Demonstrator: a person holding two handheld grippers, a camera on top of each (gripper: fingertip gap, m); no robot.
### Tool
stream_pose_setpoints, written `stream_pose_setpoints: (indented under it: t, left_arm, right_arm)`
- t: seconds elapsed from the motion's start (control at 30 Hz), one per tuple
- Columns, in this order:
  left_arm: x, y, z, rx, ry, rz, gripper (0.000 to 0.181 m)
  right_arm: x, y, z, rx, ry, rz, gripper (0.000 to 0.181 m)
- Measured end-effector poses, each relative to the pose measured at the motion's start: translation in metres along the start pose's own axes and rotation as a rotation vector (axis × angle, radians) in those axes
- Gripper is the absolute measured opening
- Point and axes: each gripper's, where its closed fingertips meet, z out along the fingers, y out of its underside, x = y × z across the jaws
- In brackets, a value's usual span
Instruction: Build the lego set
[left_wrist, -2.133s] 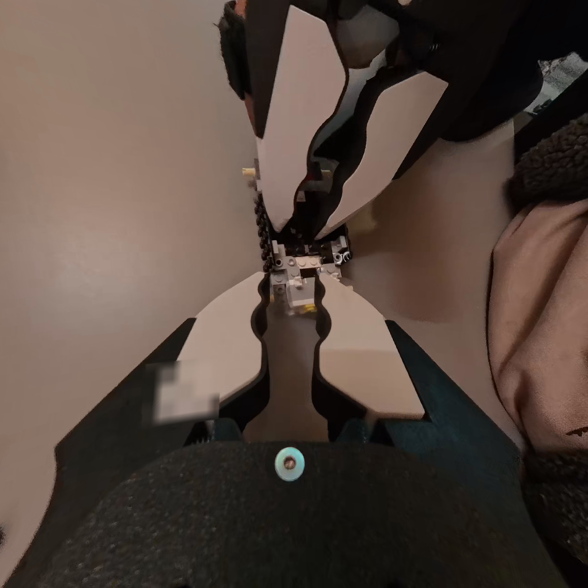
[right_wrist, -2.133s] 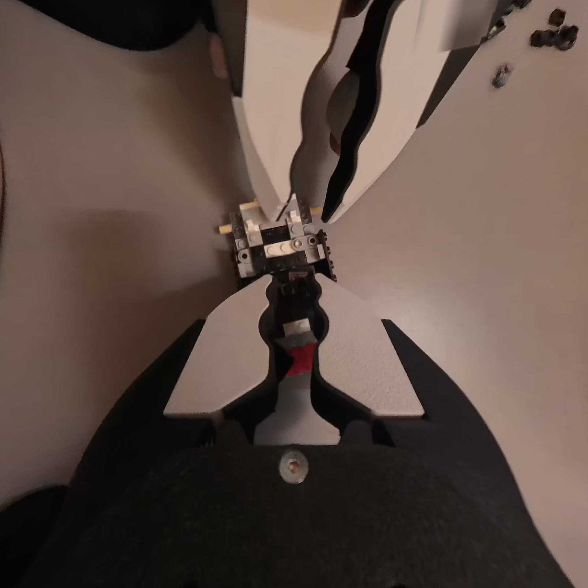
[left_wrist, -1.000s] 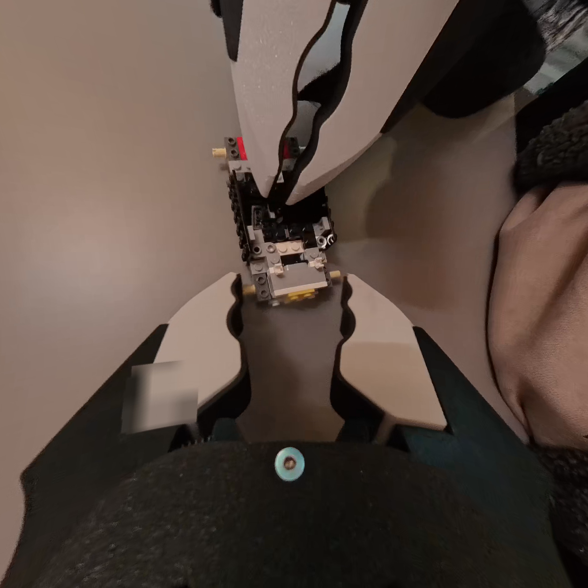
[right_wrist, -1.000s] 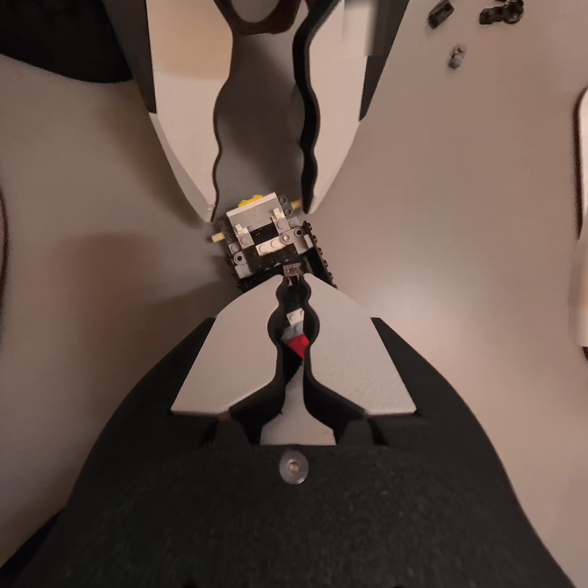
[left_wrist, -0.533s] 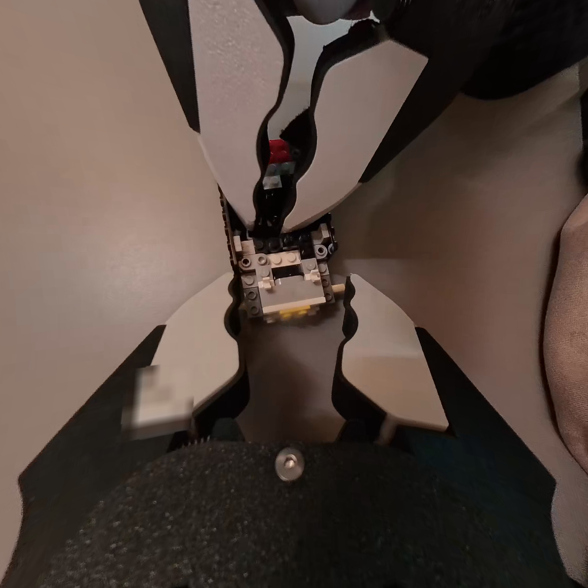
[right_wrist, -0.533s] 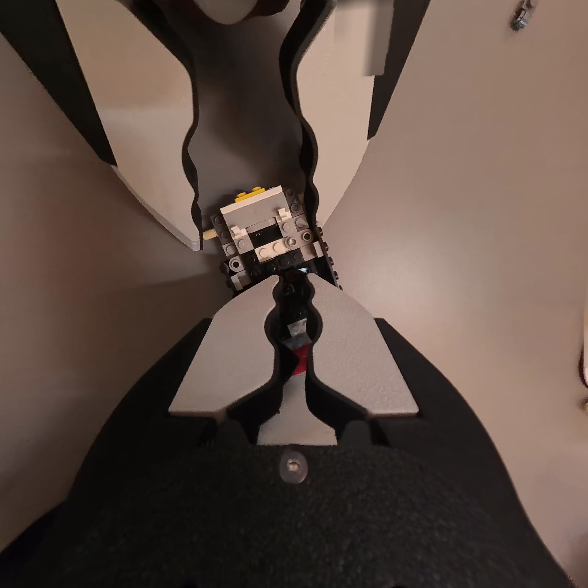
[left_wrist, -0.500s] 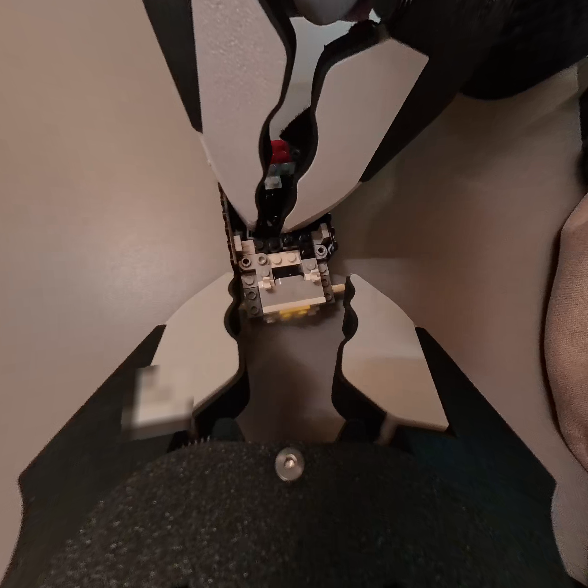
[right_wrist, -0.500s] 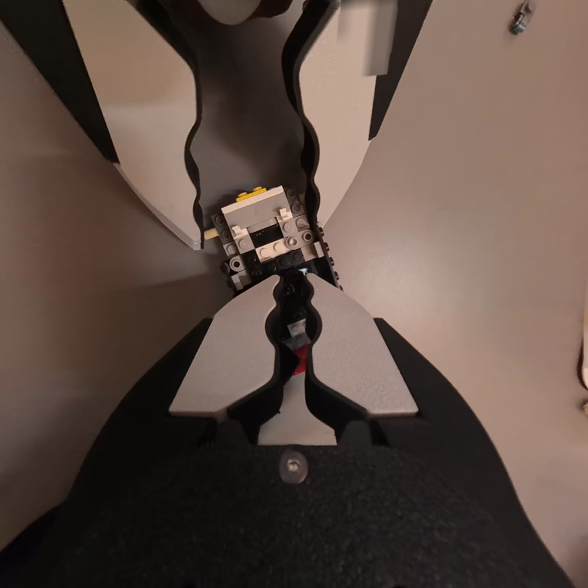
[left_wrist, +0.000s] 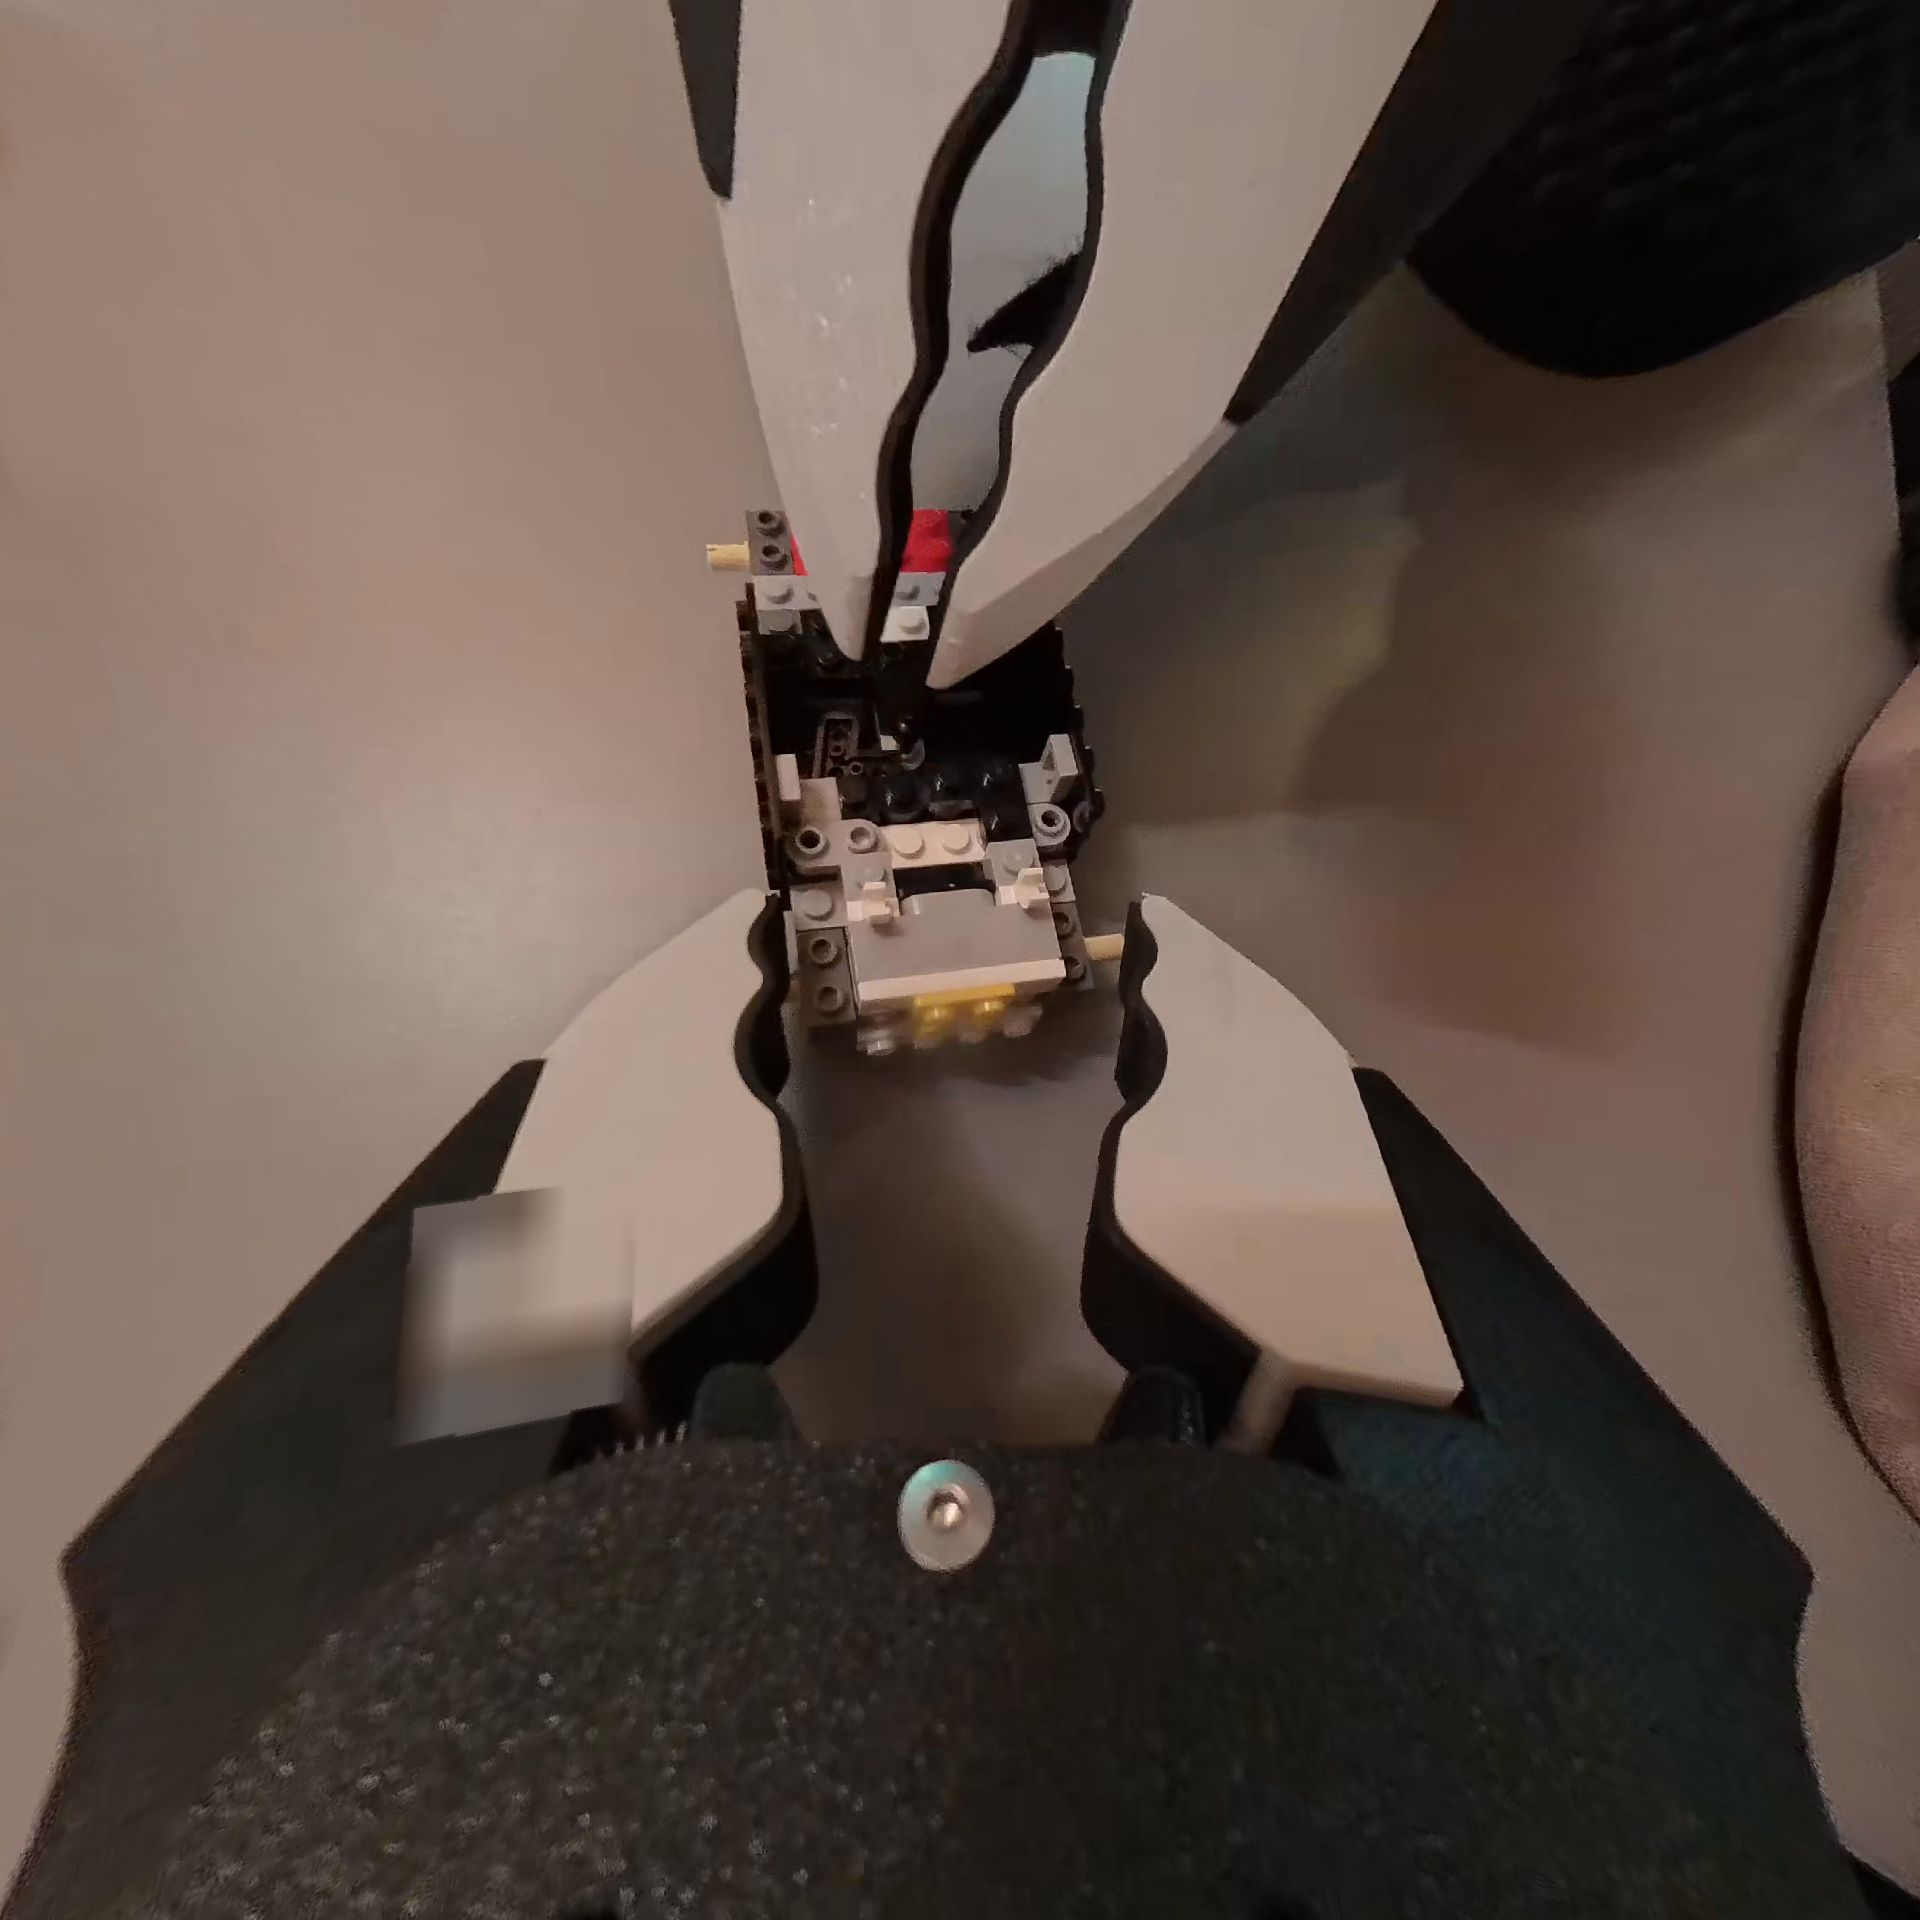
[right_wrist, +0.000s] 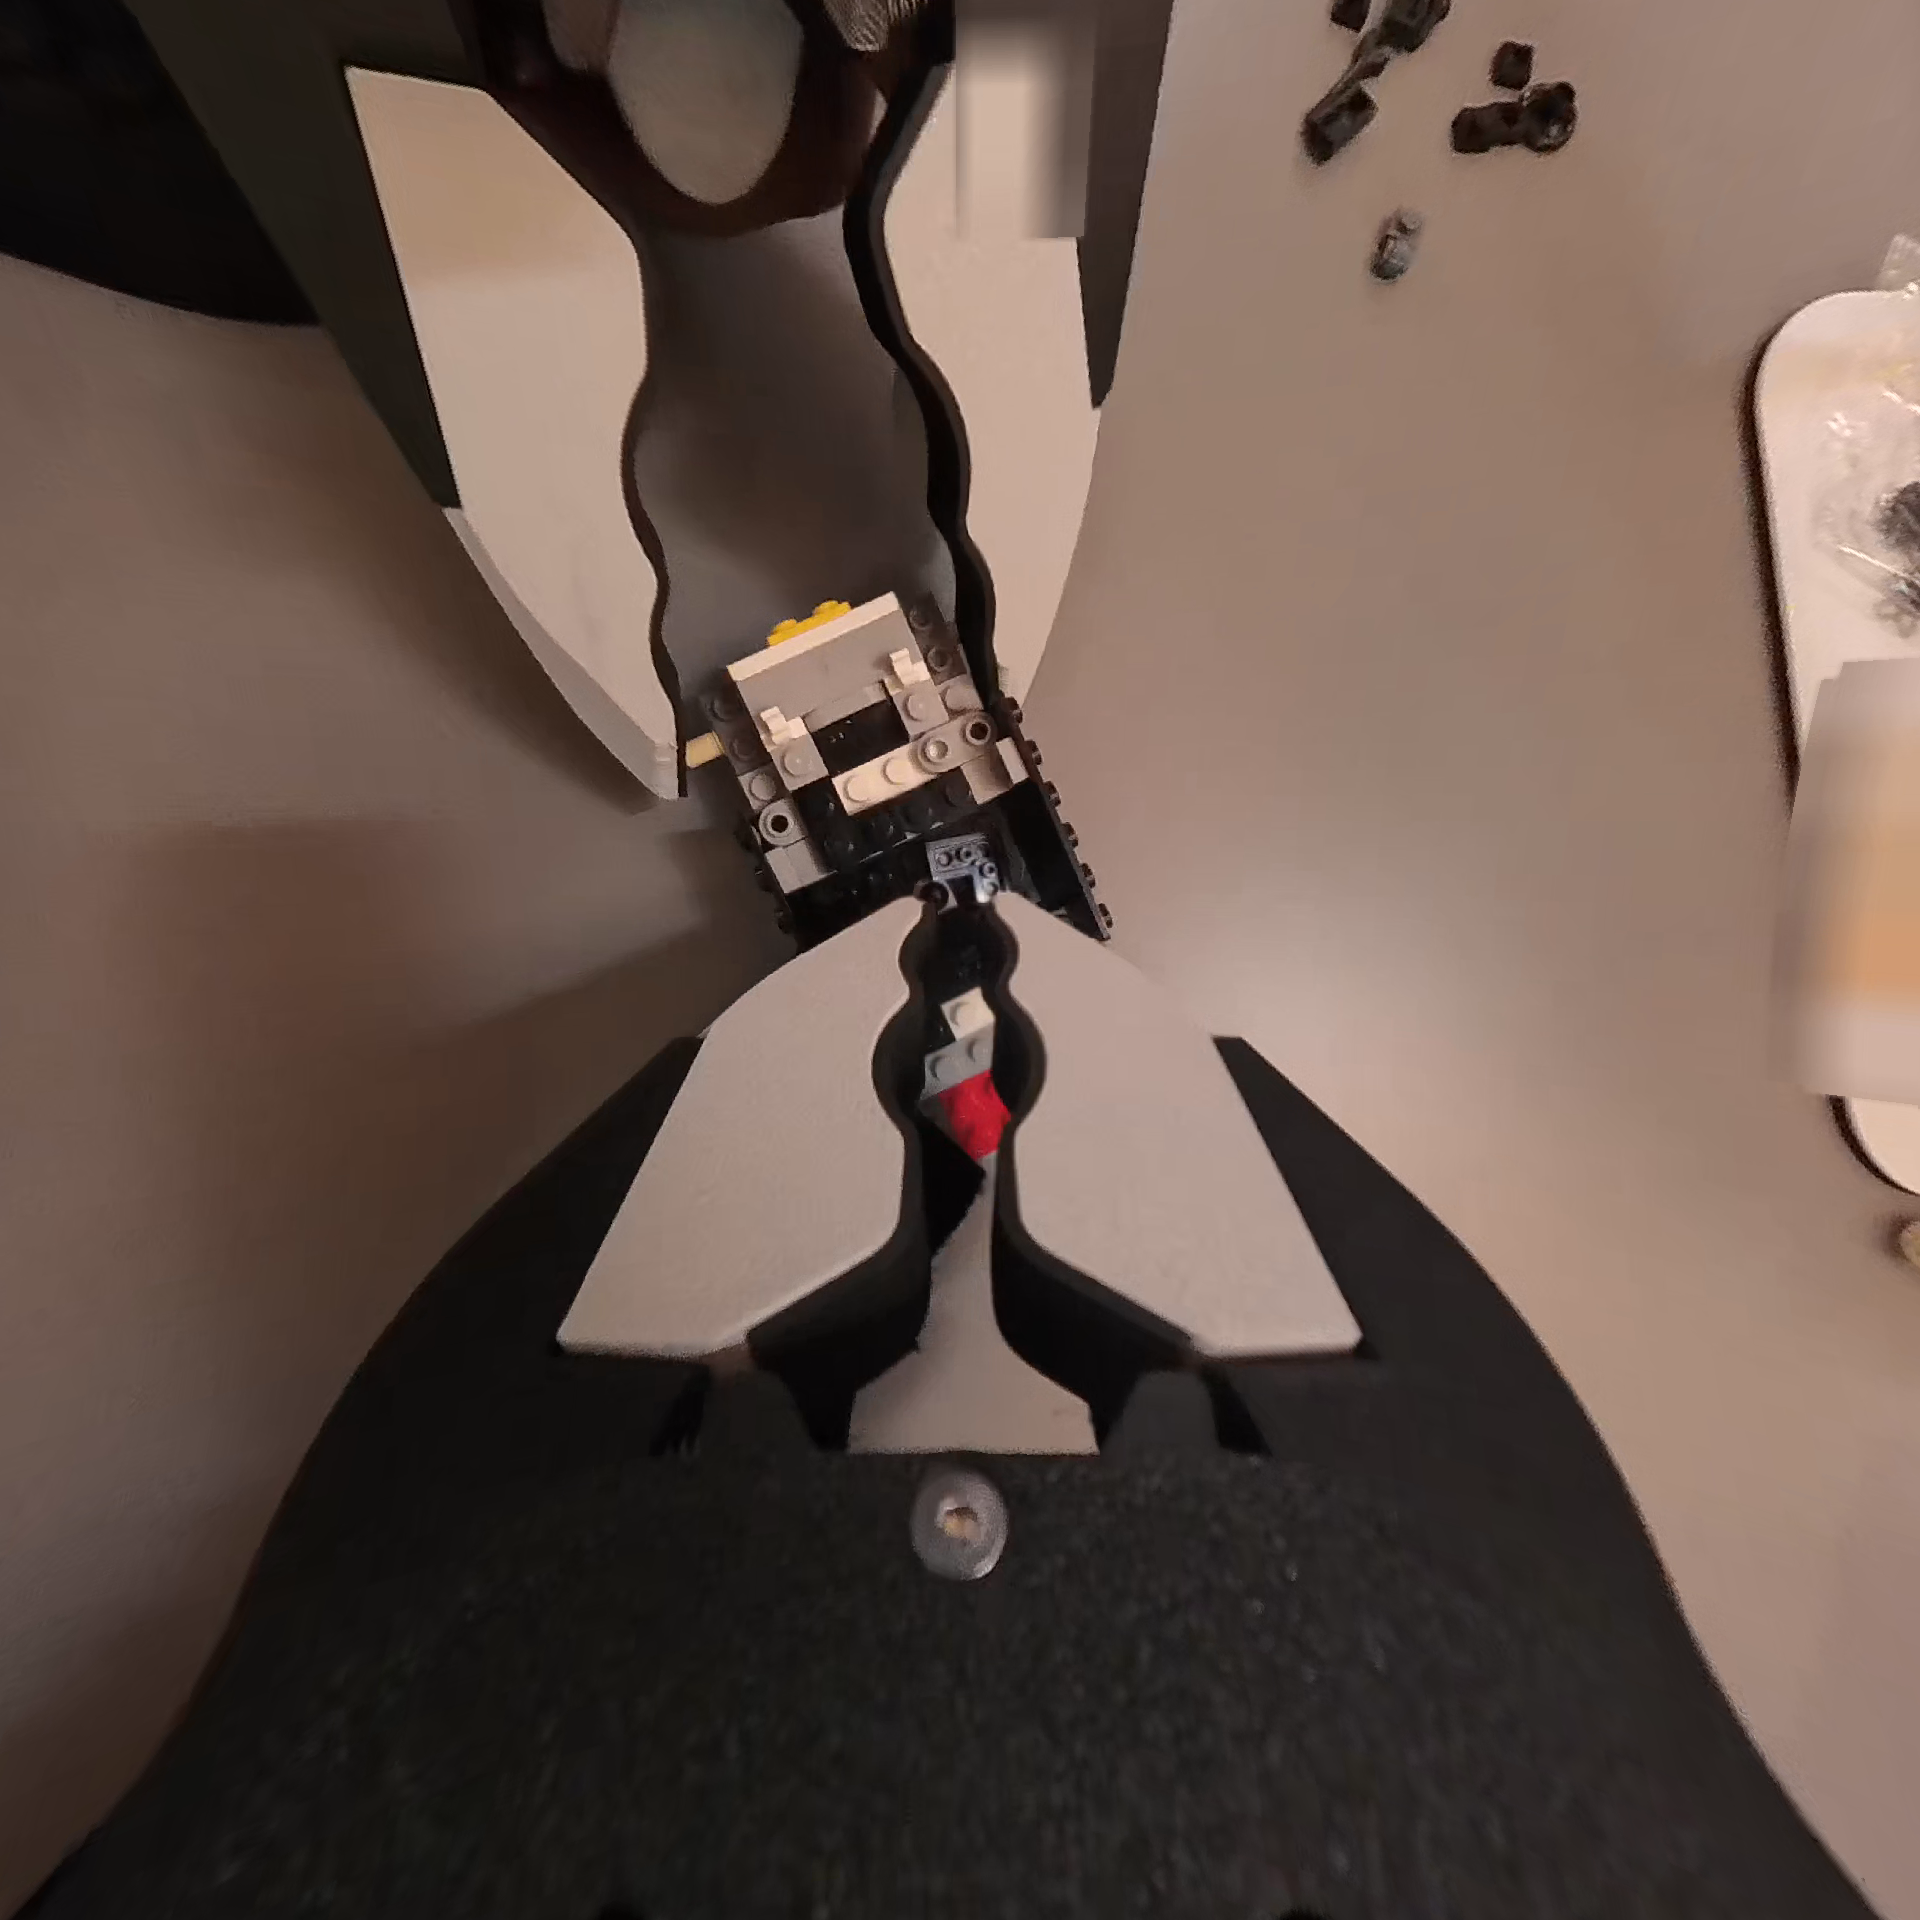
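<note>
A small lego car model (left_wrist: 935, 894) in grey, black, white, yellow and red stands on the beige table. My left gripper (left_wrist: 951, 914) is open, its fingers on either side of the model's yellow-and-grey front end; it also shows in the right wrist view (right_wrist: 831, 727). My right gripper (right_wrist: 961, 906) comes from the opposite side over the model's black middle (right_wrist: 894, 821). It is shut on a small dark grey piece (right_wrist: 966, 864) at its tips, which touches or hovers just over the model. It also shows in the left wrist view (left_wrist: 896, 665).
Loose black pieces (right_wrist: 1496, 104) and a small grey piece (right_wrist: 1397, 244) lie at the table's far right. A white tray (right_wrist: 1797, 436) with a plastic bag of parts is at the right. A person's sleeve (left_wrist: 1860, 1039) is close on the right. Spacing between my two grippers at the tips: around 4 centimeters.
My left gripper opened from the model's front two seconds ago and stays open around it. My right gripper has pulled back a little along the model, still holding the small piece.
</note>
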Motion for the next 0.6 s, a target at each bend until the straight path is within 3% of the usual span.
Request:
stream_pose_setpoints:
  t: [0.1, 0.37, 0.6]
  left_arm:
    - [0.002, -0.001, 0.000, -0.003, 0.003, 0.007, 0.061]
    - [0.006, 0.005, 0.003, -0.038, 0.036, -0.012, 0.061]
    - [0.002, 0.004, 0.001, -0.017, 0.035, -0.042, 0.061]
  right_arm:
    - [-0.002, -0.004, 0.005, 0.008, 0.003, -0.004, 0.012]
    - [-0.008, 0.002, 0.020, -0.147, -0.013, -0.092, 0.012]
    - [-0.007, -0.005, 0.013, -0.043, -0.041, -0.025, 0.000]
